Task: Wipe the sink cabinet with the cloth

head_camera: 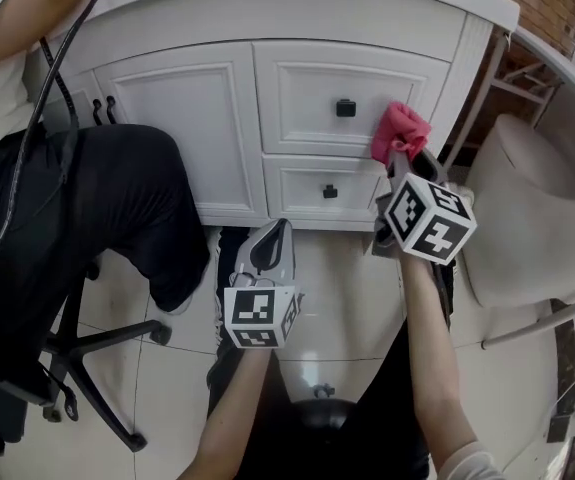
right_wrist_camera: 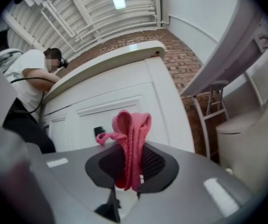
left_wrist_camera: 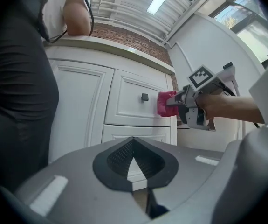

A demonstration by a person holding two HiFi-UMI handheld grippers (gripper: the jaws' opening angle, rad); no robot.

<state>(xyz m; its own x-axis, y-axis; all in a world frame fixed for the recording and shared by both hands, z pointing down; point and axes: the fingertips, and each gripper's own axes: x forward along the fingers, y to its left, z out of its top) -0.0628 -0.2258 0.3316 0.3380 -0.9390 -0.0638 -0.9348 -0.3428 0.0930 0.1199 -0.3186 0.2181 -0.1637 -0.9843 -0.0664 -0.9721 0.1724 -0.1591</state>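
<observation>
sink cabinet (head_camera: pixel 217 118), white with panelled fronts, runs across the top of the head view. at the far left a person in black trousers (head_camera: pixel 117 198) sits on a wheeled chair (head_camera: pixel 97 358) close against it, beside two dark door handles (head_camera: pixel 102 111).

nearer the middle, the left gripper (head_camera: pixel 275 236) hangs low over the pale tiled floor (head_camera: pixel 337 298), well apart from the cabinet front and pointing toward it. in the left gripper view its jaws (left_wrist_camera: pixel 134 141) meet at the tips with nothing between them; only the cabinet shows through the small gap behind.

right of that are the two drawers, each with a small black knob, upper (head_camera: pixel 345 108) and lower (head_camera: pixel 330 191). the pink cloth (head_camera: pixel 399 131) sits at the right end of the upper drawer, right of its knob, and seems to press on the drawer face. the right gripper (head_camera: pixel 407 163) has it: in the right gripper view the jaws (right_wrist_camera: pixel 131 167) are closed on the folded cloth (right_wrist_camera: pixel 131 134), which stands up in loops above them. the left gripper view shows the same cloth (left_wrist_camera: pixel 165 103) against the drawer's right edge.

at the far right stands a white toilet (head_camera: pixel 537 228).
</observation>
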